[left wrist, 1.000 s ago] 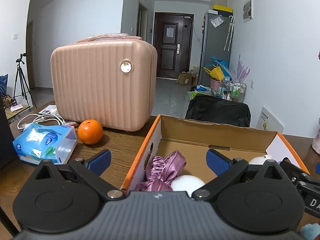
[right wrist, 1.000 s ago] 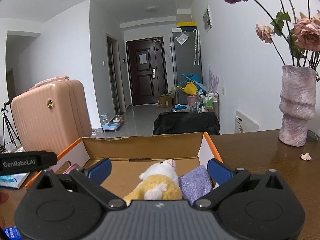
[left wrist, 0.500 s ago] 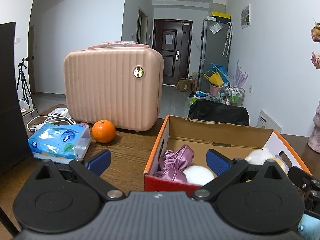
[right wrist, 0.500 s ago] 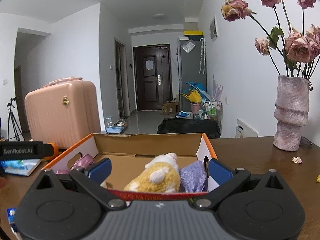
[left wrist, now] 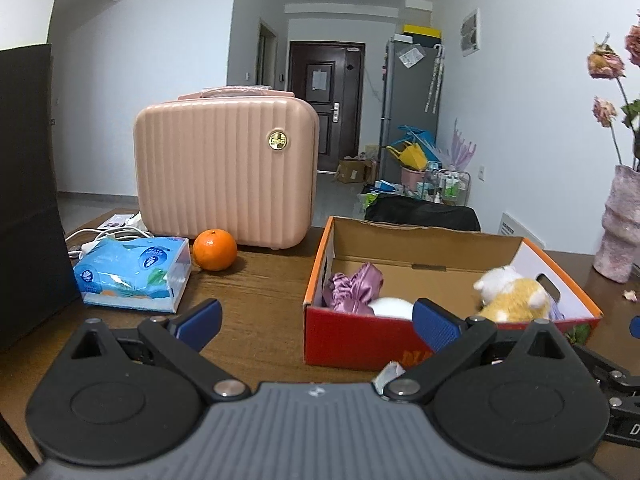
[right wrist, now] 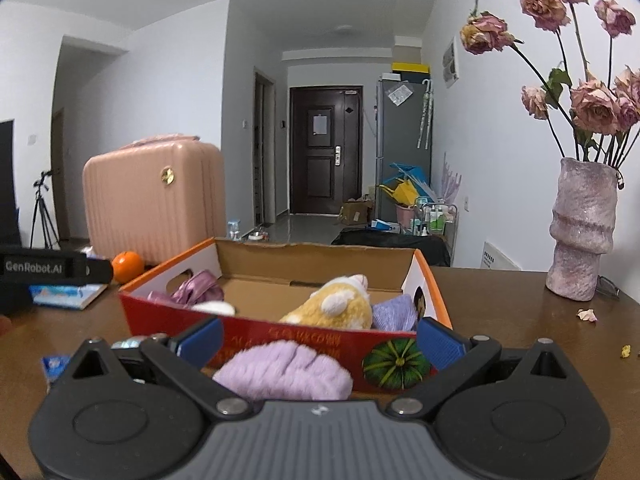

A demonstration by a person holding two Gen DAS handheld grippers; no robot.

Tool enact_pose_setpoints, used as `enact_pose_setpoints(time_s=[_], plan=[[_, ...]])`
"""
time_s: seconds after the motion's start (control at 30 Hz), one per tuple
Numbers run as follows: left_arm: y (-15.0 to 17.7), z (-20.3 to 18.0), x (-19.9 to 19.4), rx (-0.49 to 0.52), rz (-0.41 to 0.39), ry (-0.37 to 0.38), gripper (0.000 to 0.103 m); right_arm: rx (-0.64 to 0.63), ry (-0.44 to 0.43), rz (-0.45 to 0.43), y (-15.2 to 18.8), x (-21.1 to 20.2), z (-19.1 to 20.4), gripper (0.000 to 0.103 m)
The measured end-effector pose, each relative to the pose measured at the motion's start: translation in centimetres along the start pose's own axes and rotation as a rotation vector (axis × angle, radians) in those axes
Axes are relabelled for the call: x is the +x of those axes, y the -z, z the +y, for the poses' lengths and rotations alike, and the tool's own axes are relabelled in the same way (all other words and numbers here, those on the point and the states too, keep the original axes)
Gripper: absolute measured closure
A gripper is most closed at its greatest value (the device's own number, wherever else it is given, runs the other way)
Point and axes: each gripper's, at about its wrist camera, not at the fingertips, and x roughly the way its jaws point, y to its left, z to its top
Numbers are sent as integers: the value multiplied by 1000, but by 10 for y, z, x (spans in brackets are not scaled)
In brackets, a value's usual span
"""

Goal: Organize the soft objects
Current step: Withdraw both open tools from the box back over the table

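A red and orange cardboard box (left wrist: 360,340) (right wrist: 280,334) sits on the wooden table. Inside lie a purple satin scrunchie (left wrist: 356,286) (right wrist: 198,286), a white ball (left wrist: 392,306), a yellow and white plush toy (left wrist: 510,294) (right wrist: 332,306) and a lavender cloth (right wrist: 394,314). A fluffy lilac item (right wrist: 286,374) rests on the table in front of the box, between the spread fingers of my right gripper (right wrist: 320,340), which is open. My left gripper (left wrist: 316,320) is open and holds nothing, just before the box's left front corner.
A pink hard case (left wrist: 224,168), an orange (left wrist: 215,249) and a blue tissue pack (left wrist: 132,274) stand left of the box. A vase of dried roses (right wrist: 582,232) is at the right. A dark panel (left wrist: 28,200) rises at the far left.
Both grippers have drawn back from over the box toward the table's near side. The box front and the lilac fluffy item have come into the right wrist view.
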Motion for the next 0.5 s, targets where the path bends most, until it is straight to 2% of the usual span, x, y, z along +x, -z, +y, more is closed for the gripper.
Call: enact_pose_setpoints(time_s=[0.5], plan=[[27, 25, -49, -8, 20, 36, 0, -50, -49, 36, 25, -47, 16, 0]])
